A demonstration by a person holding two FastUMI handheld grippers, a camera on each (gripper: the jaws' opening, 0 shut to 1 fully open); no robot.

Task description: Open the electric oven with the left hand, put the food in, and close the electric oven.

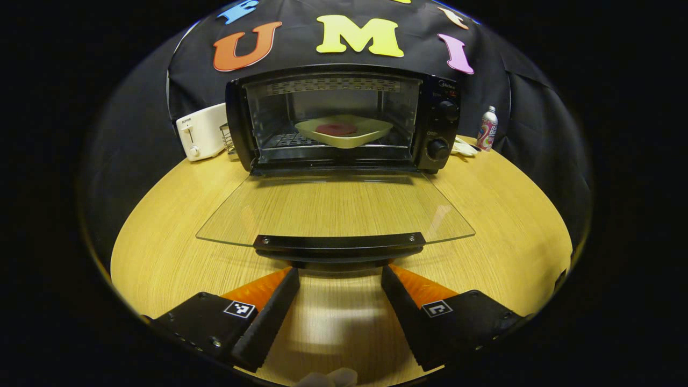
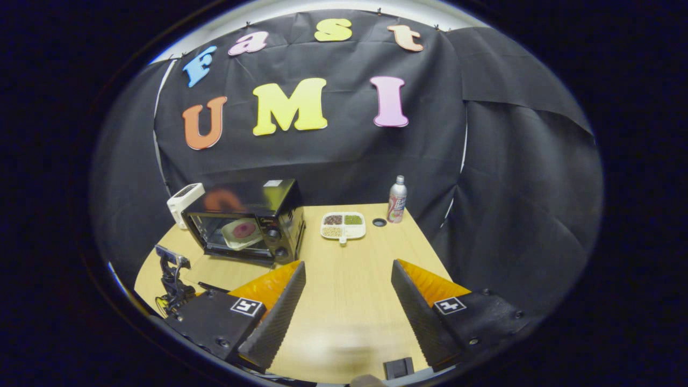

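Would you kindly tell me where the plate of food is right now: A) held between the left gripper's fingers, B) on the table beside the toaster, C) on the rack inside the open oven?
C: the plate sits inside the oven, whose glass door lies folded down.

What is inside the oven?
Inside the oven a pale plate sits on the wire rack, with a round dark red piece of food on it. The plate hides the rack part underneath it.
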